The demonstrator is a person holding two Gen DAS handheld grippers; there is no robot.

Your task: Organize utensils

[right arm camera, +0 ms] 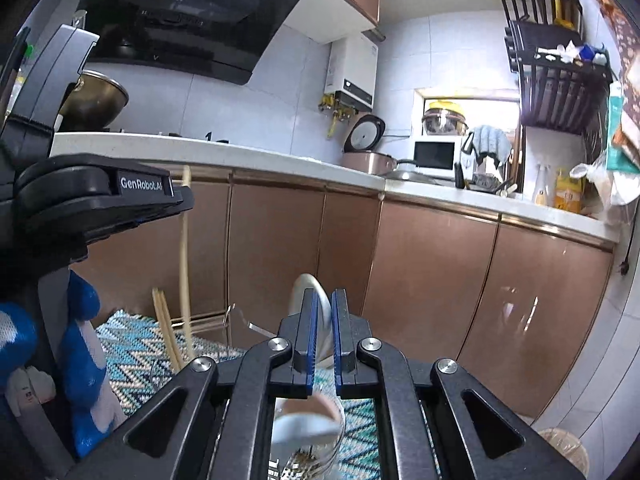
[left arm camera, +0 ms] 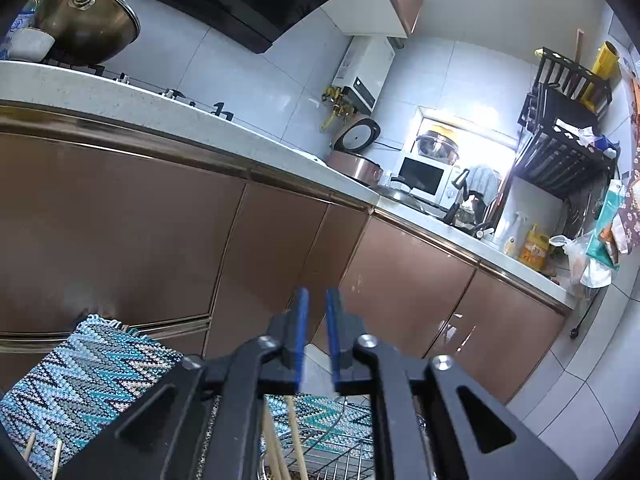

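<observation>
My right gripper [right arm camera: 325, 300] is shut on a white ceramic spoon [right arm camera: 310, 292]; its handle rises between the blue pads and its bowl [right arm camera: 306, 420] hangs below, above a glass cup [right arm camera: 320, 456]. My left gripper [left arm camera: 316, 300] has a narrow gap between its pads and holds nothing at the tips. It shows in the right wrist view as a black body [right arm camera: 100, 196] with a wooden chopstick [right arm camera: 185, 264] hanging under it. More chopsticks [left arm camera: 294, 440] lie beneath the left gripper over a wire rack [left arm camera: 340, 448]. Two chopsticks [right arm camera: 166, 332] lean over the patterned mat [right arm camera: 136, 344].
Brown cabinet doors [right arm camera: 280, 248] stand close ahead under a white counter [right arm camera: 240, 152]. A wok [left arm camera: 88, 24] sits on the stove. A rice cooker [right arm camera: 368, 156], microwave [right arm camera: 434, 156] and black rack [right arm camera: 560, 72] line the back. A blue-gloved hand [right arm camera: 80, 360] is at left.
</observation>
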